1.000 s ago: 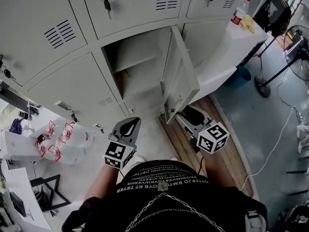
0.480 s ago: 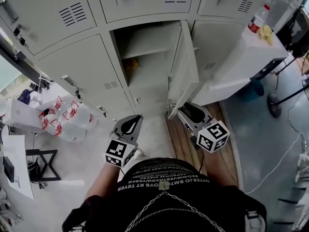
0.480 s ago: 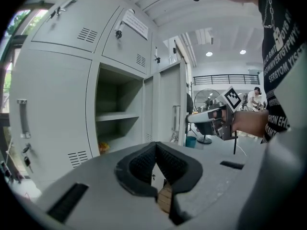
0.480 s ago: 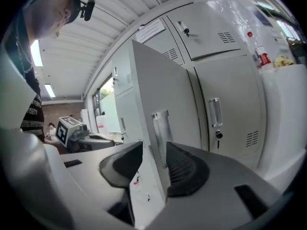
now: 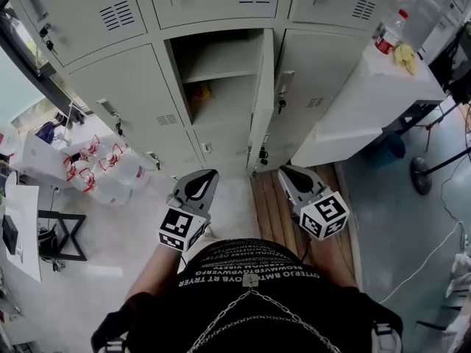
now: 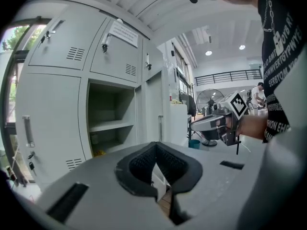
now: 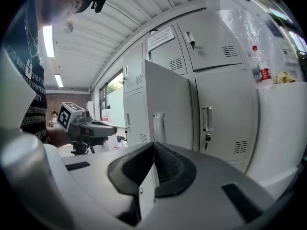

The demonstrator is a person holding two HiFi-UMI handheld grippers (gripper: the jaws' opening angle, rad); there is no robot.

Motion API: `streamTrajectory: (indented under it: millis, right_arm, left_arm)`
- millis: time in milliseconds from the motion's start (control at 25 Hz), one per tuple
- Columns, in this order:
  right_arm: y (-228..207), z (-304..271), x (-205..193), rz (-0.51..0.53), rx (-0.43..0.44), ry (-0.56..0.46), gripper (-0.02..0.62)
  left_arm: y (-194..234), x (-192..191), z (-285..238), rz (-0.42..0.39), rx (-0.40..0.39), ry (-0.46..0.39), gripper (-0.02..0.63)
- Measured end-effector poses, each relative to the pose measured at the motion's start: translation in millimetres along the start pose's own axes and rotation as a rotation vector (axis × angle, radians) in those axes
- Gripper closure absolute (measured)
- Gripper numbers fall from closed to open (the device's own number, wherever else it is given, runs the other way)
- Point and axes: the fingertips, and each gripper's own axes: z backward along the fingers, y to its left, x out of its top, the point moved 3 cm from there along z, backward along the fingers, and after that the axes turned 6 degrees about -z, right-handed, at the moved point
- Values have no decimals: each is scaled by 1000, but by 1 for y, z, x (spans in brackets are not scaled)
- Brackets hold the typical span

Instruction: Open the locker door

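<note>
- R gripper (image 5: 298, 184): pads together. Jaws have just been closing, nothing btwn them.
- L gripper (image 5: 195, 188): pads also meet, empty.
- Both hang low by the person's body, apart from the locker door (image 5: 261, 101). L is to the door's left, R to its right and nearer; neither touches it.
- Door stands swung well out from the locker front, edge-on in head view. Its outer face w/ handle (image 7: 158, 124) looks toward R gripper.
- Compartment (image 5: 221, 127) left of the door is exposed: a shelf (image 5: 221, 72) and a small yellow thing (image 5: 199, 93) at the back.
- Judgement: opening looks done, so the step in hand is prob. backing off clean.
- To do that well, keep both grippers off the door's free edge, esp. R. A brush there could swing it back toward closed.
- If a wider swing is wanted, nudge the door's inner face w/ closed pads rather than re-grip the handle. Neighbour locker (image 5: 324, 72) right of the door limits travel.
</note>
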Motion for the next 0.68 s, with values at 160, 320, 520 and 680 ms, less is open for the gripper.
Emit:
streamTrajectory:
  millis: [160,320,520,680]
  right_arm:
    - [-12,19,-1,-7,-2,-16,594]
    - [-21,35,-4,-4,-3,-19,594]
    - [-35,46,-7,-27,-12,-42,594]
    - [-48,49,-10,-57,-19,-55,594]
  left_arm:
    - [-22,7,-9,-9,-4,-16,601]
    - [-43,7,-15,-15,-15,14,601]
    - [-60,14,-23,-42,-44,42,601]
    - [-68,14,-27,-72,-57,62,601]
